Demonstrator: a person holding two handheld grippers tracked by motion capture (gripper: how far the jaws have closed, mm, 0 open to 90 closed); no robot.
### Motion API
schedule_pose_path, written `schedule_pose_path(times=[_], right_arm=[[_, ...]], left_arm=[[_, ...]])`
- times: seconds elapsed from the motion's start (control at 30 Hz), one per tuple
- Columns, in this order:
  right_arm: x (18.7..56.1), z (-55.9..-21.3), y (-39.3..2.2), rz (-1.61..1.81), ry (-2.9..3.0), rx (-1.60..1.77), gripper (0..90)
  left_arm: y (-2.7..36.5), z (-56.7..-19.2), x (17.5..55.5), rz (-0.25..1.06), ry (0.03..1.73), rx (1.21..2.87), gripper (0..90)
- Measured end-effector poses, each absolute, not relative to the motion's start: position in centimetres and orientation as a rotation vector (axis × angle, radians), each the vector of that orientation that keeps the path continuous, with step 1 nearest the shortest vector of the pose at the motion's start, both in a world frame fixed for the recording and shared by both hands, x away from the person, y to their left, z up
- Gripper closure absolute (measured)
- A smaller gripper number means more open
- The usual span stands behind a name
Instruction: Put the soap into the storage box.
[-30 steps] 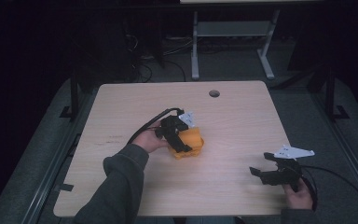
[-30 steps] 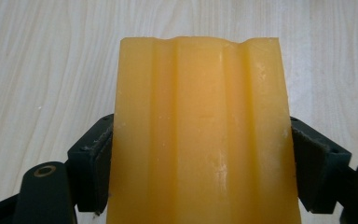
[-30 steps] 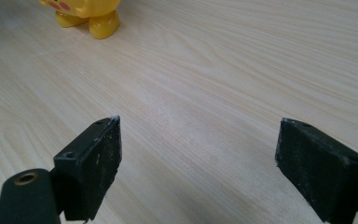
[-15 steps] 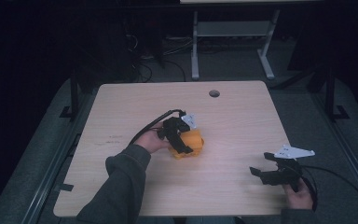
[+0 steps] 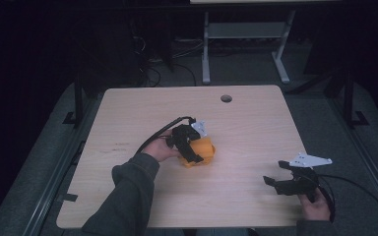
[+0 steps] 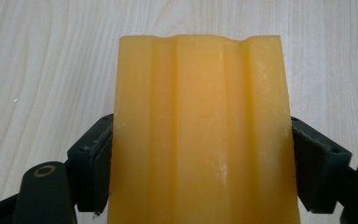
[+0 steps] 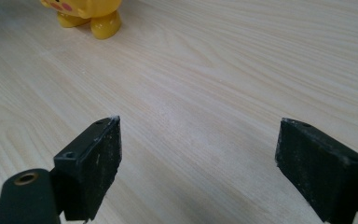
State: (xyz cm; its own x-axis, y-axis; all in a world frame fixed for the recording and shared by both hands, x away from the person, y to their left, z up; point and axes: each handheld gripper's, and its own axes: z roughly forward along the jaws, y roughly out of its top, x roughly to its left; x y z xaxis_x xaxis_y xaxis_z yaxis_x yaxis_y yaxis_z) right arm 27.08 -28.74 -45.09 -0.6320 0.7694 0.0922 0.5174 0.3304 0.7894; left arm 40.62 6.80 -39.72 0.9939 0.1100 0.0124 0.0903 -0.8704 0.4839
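A yellow-orange plastic toy point(image 5: 203, 150) sits near the middle of the wooden table point(image 5: 261, 128), and my left gripper point(image 5: 196, 152) is shut on it from the left. In the left gripper view the toy's ridged yellow back point(image 6: 200, 93) stands between the two black jaws, which press on both its sides. My right gripper point(image 5: 274, 173) rests low over the table near the front right corner, open, with bare wood between its fingers point(image 7: 93, 158). In the right gripper view the toy's feet and a pink cheek point(image 7: 91, 14) show far off at the upper left.
A round cable hole point(image 5: 226, 98) lies near the table's far edge. Cables trail from both grippers across the table. A metal stand point(image 5: 243, 34) and dark floor lie beyond the table.
The left hand has turned the toy slightly in place, so its outline looks different. The right gripper has stayed where it was, still open.
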Motion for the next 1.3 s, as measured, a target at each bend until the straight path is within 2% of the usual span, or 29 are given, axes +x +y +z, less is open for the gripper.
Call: schedule_pose_path(times=[1.03,1.3], right_arm=[[27.1,-45.1,-28.6,1.197,2.307,1.152,14.0],[27.1,-45.1,-28.5,1.195,2.309,1.154,13.9]], left_arm=[[7.1,-39.4,40.5,0.041,0.150,2.627,18.0],[7.6,-38.5,40.3,0.080,0.144,2.615,18.2]])
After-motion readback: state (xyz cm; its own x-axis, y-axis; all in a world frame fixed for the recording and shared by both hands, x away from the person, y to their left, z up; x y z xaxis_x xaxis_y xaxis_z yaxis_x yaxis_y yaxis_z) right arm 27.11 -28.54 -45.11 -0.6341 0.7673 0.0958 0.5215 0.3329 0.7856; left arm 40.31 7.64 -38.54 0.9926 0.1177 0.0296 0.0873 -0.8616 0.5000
